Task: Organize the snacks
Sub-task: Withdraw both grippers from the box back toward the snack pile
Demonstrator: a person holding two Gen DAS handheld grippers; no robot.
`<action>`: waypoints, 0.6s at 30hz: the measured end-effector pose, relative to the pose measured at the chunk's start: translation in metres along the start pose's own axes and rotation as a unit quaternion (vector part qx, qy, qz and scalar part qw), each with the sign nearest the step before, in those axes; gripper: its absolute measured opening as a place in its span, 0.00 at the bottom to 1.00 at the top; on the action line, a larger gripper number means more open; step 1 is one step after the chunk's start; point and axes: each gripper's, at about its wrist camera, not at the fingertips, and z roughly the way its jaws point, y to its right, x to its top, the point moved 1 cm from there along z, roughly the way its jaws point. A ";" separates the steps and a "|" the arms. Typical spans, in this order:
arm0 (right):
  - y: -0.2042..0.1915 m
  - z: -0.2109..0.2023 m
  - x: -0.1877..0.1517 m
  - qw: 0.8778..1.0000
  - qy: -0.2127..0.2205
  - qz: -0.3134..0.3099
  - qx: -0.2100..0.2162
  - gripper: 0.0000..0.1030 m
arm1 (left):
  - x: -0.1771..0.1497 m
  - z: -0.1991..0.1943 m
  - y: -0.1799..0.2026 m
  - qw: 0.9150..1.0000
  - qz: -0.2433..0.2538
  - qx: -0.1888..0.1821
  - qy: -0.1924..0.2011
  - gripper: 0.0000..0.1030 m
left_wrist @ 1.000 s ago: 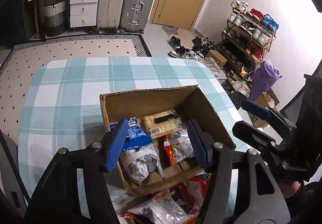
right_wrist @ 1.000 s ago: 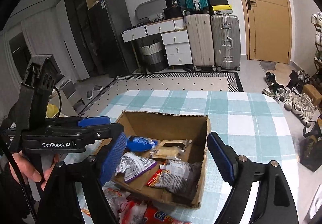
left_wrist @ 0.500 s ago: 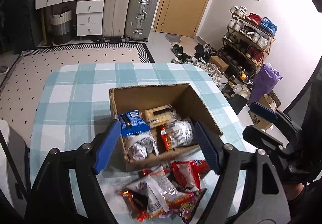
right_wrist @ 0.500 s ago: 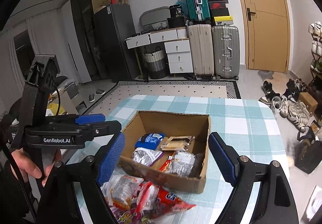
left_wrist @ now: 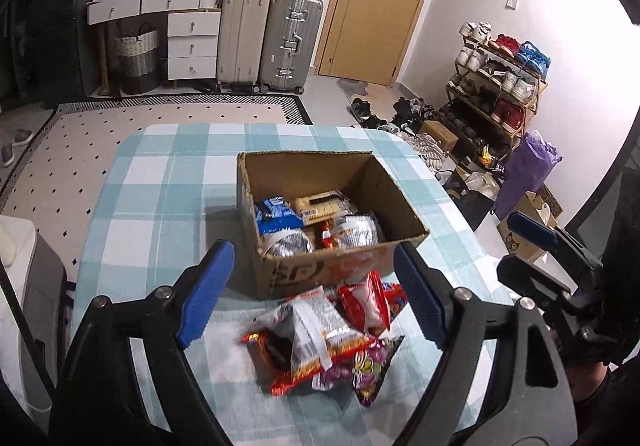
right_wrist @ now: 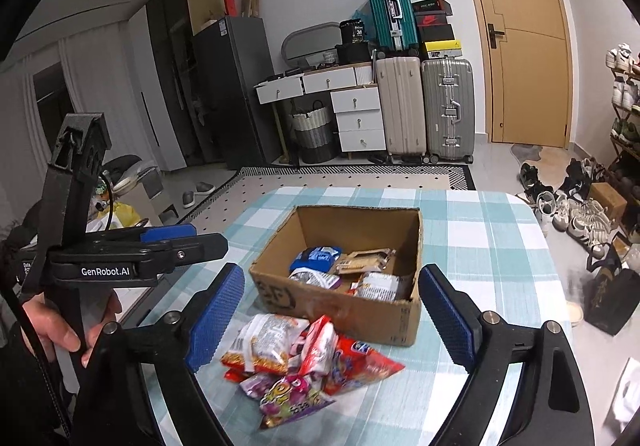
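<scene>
Snack packets (left_wrist: 328,342) heaped on checked tablecloth (left_wrist: 160,205), just before cardboard box (left_wrist: 344,274) already holding 4 or so. Left gripper (left_wrist: 310,294) and right gripper (right_wrist: 344,320) both spreading wider, nothing between jaws. Packets likely light, crinkly, slippery; pinch flat sealed edge.

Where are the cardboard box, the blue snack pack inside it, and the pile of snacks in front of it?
cardboard box (left_wrist: 320,270), left wrist view, front wall.
blue snack pack (left_wrist: 276,214), left wrist view, its middle.
pile of snacks (right_wrist: 296,350), right wrist view, centre.
</scene>
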 end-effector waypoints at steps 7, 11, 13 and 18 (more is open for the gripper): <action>-0.010 -0.019 -0.019 1.000 0.009 0.007 -0.002 0.92 | -0.028 -0.028 -0.001 1.000 -0.003 0.010 0.009 0.79; -0.012 -0.026 -0.033 1.000 0.007 0.015 -0.005 0.93 | -0.045 -0.039 -0.001 1.000 -0.009 0.014 0.013 0.81; -0.013 -0.029 -0.041 1.000 0.005 0.020 -0.008 0.93 | -0.053 -0.044 -0.003 1.000 -0.015 0.014 0.013 0.81; -0.014 -0.037 -0.057 0.999 0.000 0.033 -0.009 0.93 | -0.071 -0.055 -0.007 0.999 -0.027 0.016 0.017 0.83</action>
